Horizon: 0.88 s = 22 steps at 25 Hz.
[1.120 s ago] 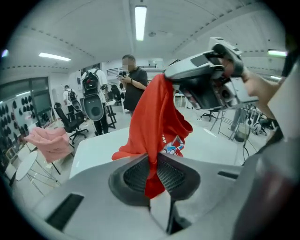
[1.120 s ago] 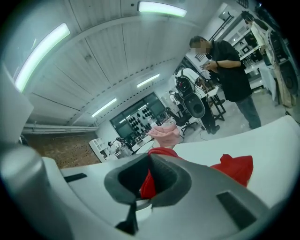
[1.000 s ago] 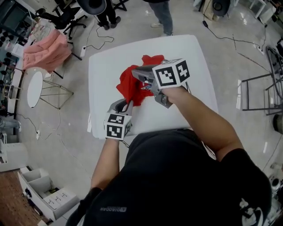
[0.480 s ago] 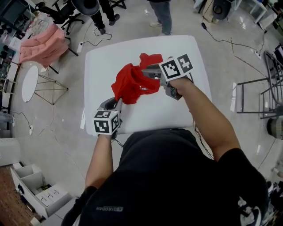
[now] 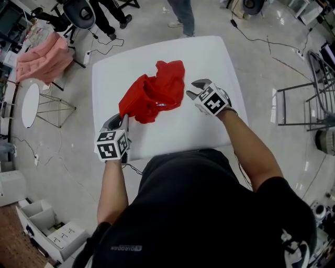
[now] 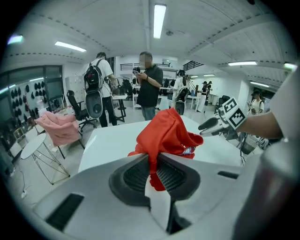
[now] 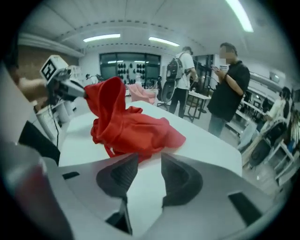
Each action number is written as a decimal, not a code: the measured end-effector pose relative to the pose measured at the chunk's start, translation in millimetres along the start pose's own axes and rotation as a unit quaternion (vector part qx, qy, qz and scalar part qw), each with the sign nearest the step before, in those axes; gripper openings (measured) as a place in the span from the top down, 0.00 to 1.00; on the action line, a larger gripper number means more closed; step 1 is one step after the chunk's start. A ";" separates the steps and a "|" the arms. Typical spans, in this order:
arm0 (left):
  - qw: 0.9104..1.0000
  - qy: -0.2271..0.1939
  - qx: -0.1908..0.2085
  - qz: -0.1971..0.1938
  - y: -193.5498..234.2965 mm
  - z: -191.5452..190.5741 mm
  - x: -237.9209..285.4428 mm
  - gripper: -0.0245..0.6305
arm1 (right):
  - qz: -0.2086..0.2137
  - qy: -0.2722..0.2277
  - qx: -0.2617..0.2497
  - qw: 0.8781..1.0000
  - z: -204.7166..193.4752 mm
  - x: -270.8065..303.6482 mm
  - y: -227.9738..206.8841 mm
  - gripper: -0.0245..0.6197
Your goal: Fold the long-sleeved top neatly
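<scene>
The red long-sleeved top (image 5: 154,94) lies bunched up on the white table (image 5: 209,57). My left gripper (image 5: 123,118) is shut on a corner of the cloth at the heap's near left and holds it lifted; in the left gripper view the fabric (image 6: 164,133) is pinched between the pads (image 6: 174,176). My right gripper (image 5: 192,89) sits low just right of the heap. Its jaws have just been opening and nothing is between them (image 7: 144,161); the top (image 7: 126,126) lies just beyond its tips.
A pink garment (image 5: 42,55) hangs over a stand at the left, next to a small round white table (image 5: 30,104). People (image 5: 180,15) stand beyond the table's far edge. A black metal rack (image 5: 309,99) is at the right, white drawers (image 5: 47,235) at the near left.
The right gripper has let go of the red top, opened and dropped to the table beside it. The cloth has sunk into a wider heap. The left gripper has shifted left, still gripping.
</scene>
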<state>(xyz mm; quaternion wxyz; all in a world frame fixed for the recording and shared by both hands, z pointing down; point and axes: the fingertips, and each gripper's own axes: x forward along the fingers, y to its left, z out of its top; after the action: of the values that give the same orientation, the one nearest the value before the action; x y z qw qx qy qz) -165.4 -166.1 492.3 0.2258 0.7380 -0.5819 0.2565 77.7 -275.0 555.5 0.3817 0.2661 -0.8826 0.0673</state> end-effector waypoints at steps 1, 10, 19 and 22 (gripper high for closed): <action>1.000 -0.001 0.000 0.004 2.7 1.9 0.0 0.90 | 0.005 0.005 -0.035 0.999 -2.0 4.2 9.4 0.70; 0.993 -0.040 0.081 0.079 35.4 58.7 -38.3 0.90 | 0.004 -0.026 -0.119 0.993 6.8 21.2 47.4 0.66; 0.971 -0.109 0.153 0.145 77.5 152.6 -108.3 0.90 | 0.034 -0.109 -0.084 0.990 75.3 4.3 61.2 0.71; 0.966 -0.123 0.172 0.151 73.8 169.4 -123.5 0.90 | 0.036 -0.126 -0.098 0.986 97.4 0.9 61.2 0.71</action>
<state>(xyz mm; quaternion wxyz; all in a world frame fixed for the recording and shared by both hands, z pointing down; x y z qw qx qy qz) -241.3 -197.7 285.8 -0.0191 0.6949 -0.6570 0.2916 -16.9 -254.8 493.2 0.2886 0.2015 -0.9352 -0.0401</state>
